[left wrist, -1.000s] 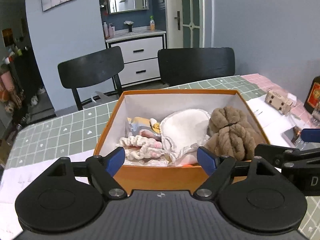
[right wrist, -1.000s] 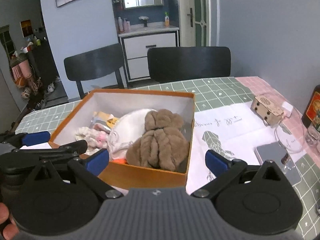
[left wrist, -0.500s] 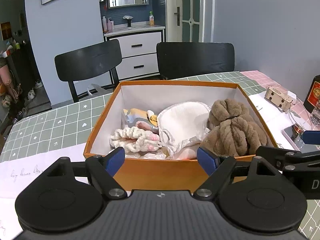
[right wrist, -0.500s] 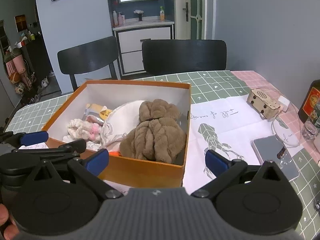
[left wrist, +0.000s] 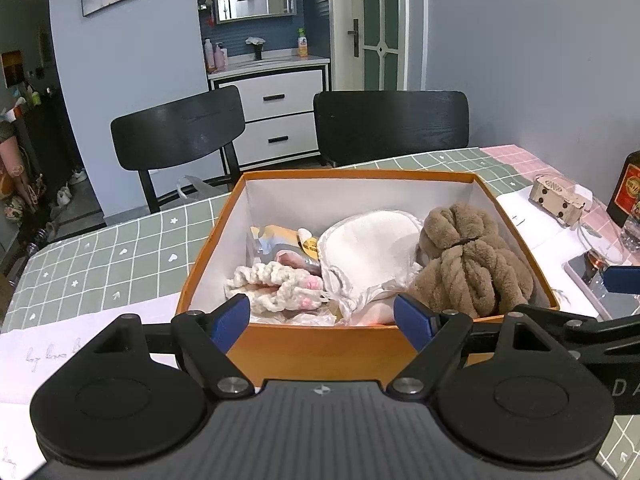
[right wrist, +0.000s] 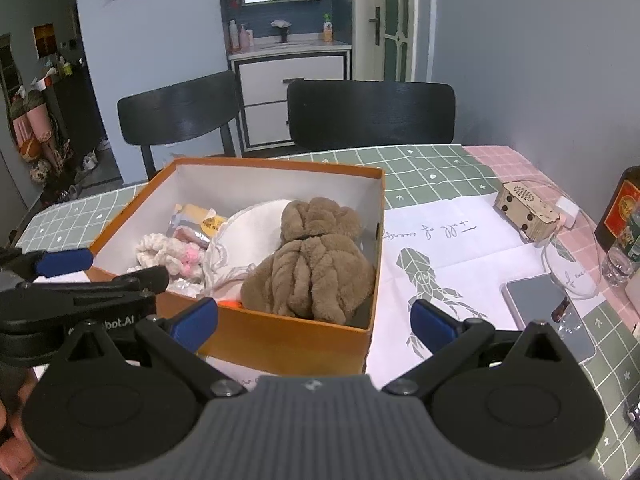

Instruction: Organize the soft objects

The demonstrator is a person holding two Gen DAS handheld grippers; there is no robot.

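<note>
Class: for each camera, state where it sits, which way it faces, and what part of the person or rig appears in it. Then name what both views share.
Left wrist: on the left tongs, facing the box; the right tongs' arm pokes in at right.
Right wrist: on the right tongs, facing the box's right corner and the paper; the left tongs and a hand show at left.
Shared: box, brown bundle, chairs, dresser.

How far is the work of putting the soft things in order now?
Looks nearly done: the brown plush bundle, white pouch and cream knitted piece all lie inside the orange box. Nothing is in hand; the left gripper and right gripper are open and empty. No soft item remains visible outside.
</note>
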